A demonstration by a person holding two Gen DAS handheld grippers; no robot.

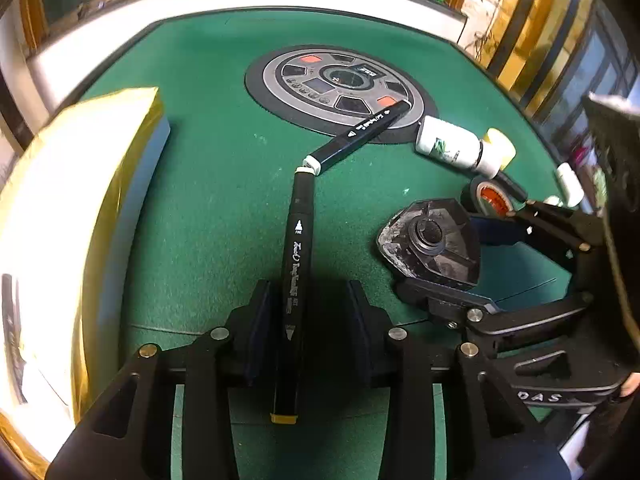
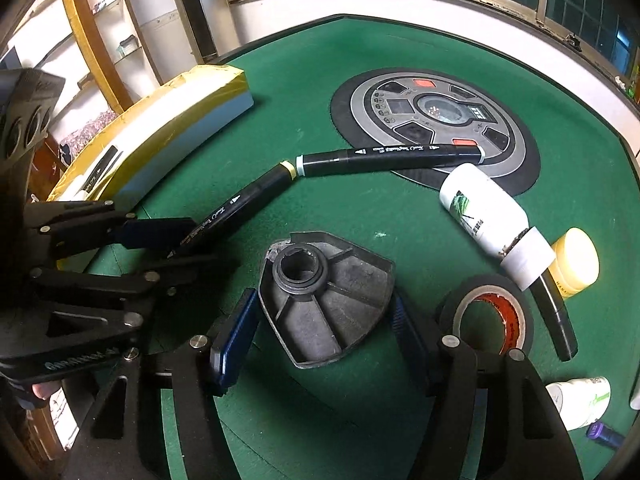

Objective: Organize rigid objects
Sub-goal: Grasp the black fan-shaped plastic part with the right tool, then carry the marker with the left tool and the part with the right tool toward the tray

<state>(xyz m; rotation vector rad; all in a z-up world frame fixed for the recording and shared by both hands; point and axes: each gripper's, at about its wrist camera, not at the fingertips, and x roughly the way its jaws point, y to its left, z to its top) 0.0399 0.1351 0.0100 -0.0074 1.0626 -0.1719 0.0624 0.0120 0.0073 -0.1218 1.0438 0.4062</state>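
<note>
Looking down at our work: we hold one gripper in each hand over the green bench.
Left gripper: our fingers stand a little apart, either side of the near black marker; we see a gap between the right pad and the barrel, and we cannot tell whether the left pad touches it.
Near black marker: it lies flat on the bench, pointing away from us, its far tip touching the second black marker.
Second black marker: its far end rests on the round grey dial panel set in the bench.
Right gripper: our fingers are clamped on the dark fan-shaped metal part, one blue pad against each side.
Metal part: it sits on the bench, hub side up, just right of the near marker.
Beside it: a black tape roll, and beyond that a white bottle lying on its side.
Left edge: a yellow and white box.
</note>
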